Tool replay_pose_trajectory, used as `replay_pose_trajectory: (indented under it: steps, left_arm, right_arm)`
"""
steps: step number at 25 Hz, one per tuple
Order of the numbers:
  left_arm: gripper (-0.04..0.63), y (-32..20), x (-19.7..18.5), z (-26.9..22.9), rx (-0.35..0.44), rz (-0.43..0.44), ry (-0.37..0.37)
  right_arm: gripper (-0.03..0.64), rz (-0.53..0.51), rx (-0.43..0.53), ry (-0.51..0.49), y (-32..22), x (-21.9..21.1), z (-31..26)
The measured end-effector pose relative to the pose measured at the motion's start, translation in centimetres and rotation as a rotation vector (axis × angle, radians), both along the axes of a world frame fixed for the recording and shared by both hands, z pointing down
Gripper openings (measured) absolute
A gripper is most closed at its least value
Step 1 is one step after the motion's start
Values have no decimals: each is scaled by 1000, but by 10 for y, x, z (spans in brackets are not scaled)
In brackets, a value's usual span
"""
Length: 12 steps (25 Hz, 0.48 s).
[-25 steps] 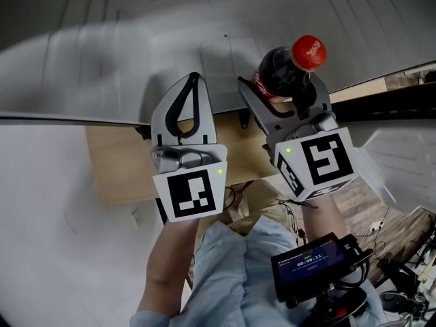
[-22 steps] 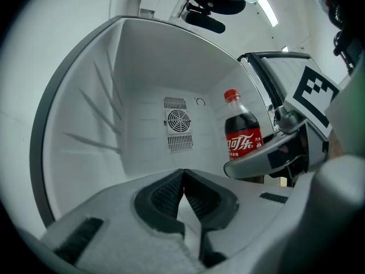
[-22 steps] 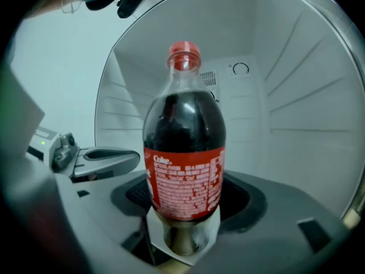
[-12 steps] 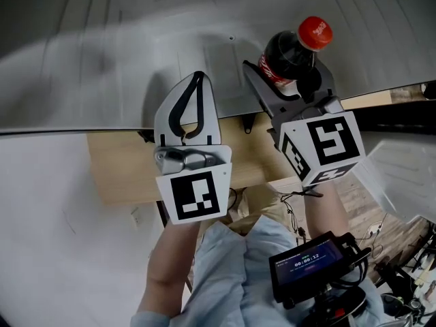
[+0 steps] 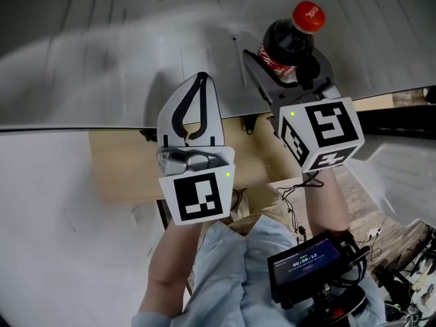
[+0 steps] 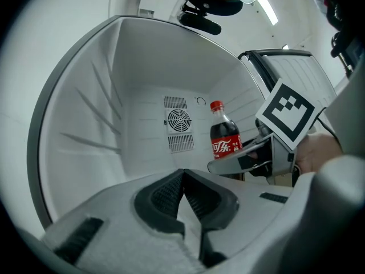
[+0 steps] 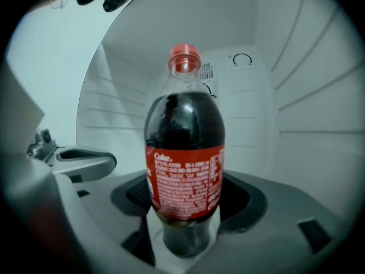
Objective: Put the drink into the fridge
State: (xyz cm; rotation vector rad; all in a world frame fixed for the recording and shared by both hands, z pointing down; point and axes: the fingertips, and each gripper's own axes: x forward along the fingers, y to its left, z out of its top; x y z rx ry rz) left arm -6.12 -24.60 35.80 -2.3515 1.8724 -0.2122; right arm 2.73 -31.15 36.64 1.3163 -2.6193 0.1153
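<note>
1. My right claw is clamped on the cola bottle, one pad on each side of its lower body, just under the red label.
2. The bottle stands upright in my grip with its red cap screwed on top. Dark drink fills it up to the shoulder, and the neck above that shows clear in the right gripper view.
3. The bottle sits in the mouth of the open fridge, with white walls behind it and to either side.
4. From the left gripper view the bottle shows against the fridge's back wall, just right of the round fan grille. I can't tell whether its base touches the fridge floor.
5. Ribbed shelf rails run along the fridge's side walls, and a dial mark sits high on the back panel.
6. My left claw has its jaws pressed together with nothing between them. It points into the fridge beside the bottle, apart from it.
</note>
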Motion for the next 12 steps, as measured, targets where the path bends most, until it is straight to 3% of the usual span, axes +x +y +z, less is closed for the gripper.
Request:
replay_pose_trajectory:
  steps: [12]
  left_arm:
    - [9,0,-7,-1,-6,-15,1]
  right_arm:
    - [314,-19,11,-37,-16,-8,-3]
